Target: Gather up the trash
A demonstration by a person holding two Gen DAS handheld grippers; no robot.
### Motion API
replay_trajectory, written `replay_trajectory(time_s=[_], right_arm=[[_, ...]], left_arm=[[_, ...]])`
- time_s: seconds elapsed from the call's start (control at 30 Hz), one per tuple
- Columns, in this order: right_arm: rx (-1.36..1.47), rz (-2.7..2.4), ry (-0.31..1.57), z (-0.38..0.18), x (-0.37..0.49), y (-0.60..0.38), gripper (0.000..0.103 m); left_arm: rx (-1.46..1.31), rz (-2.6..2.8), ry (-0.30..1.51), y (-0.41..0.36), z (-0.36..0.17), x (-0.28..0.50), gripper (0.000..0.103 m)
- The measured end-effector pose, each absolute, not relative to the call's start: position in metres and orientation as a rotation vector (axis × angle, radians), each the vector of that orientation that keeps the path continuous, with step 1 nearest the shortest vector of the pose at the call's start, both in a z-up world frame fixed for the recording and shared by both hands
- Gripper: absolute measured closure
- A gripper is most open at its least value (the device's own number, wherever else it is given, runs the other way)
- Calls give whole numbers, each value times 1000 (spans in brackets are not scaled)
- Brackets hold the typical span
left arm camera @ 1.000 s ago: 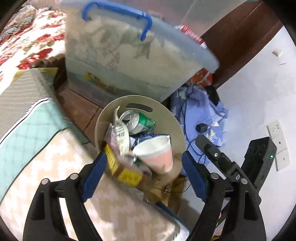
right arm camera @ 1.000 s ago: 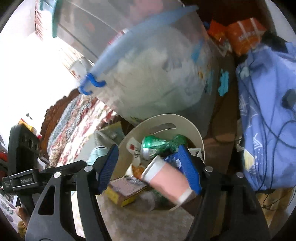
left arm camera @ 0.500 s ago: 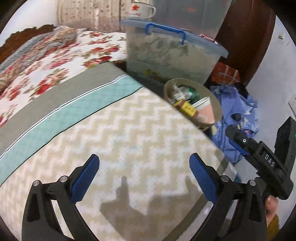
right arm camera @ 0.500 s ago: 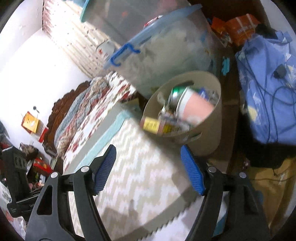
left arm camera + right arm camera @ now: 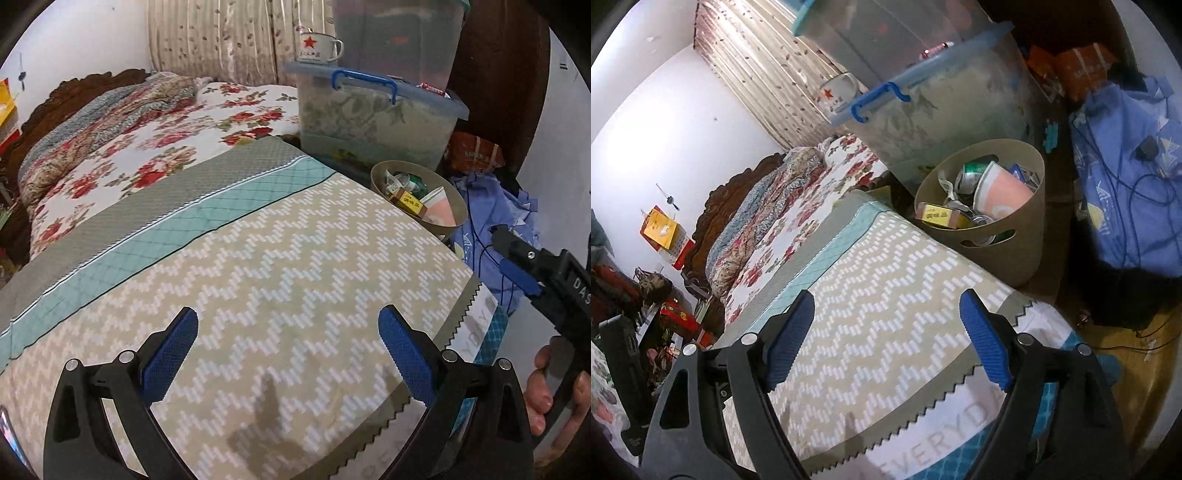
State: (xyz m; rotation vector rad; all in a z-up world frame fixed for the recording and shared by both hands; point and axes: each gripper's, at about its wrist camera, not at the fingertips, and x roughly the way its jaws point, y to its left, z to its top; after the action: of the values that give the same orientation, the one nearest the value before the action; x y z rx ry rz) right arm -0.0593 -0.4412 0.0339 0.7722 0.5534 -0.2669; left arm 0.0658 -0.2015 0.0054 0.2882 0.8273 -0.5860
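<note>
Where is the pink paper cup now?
The pink paper cup lies inside the beige bin, beside the green can, right of the bed's corner.

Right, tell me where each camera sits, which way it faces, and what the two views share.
Left wrist: on the left hand-held gripper, jaws open and empty, angled down over the zigzag blanket; shows the right hand-held gripper and the person's hand.
Right wrist: on the right hand-held gripper, jaws just opening, empty, facing the trash bin past the bed's corner.
Shared: blanket, bin, pink cup, storage box, star mug.
</note>
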Motion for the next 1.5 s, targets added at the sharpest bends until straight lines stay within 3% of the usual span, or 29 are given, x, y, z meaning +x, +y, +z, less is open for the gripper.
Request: replay_trajectory(time_s=[0.97, 1.5], right_arm=[[674, -226, 464, 86, -106, -387, 16], [663, -215, 457, 92, -109, -378, 15]], left_arm=[[231, -400, 664, -123, 46, 12, 9], [254, -338, 633, -120, 50, 5, 9]])
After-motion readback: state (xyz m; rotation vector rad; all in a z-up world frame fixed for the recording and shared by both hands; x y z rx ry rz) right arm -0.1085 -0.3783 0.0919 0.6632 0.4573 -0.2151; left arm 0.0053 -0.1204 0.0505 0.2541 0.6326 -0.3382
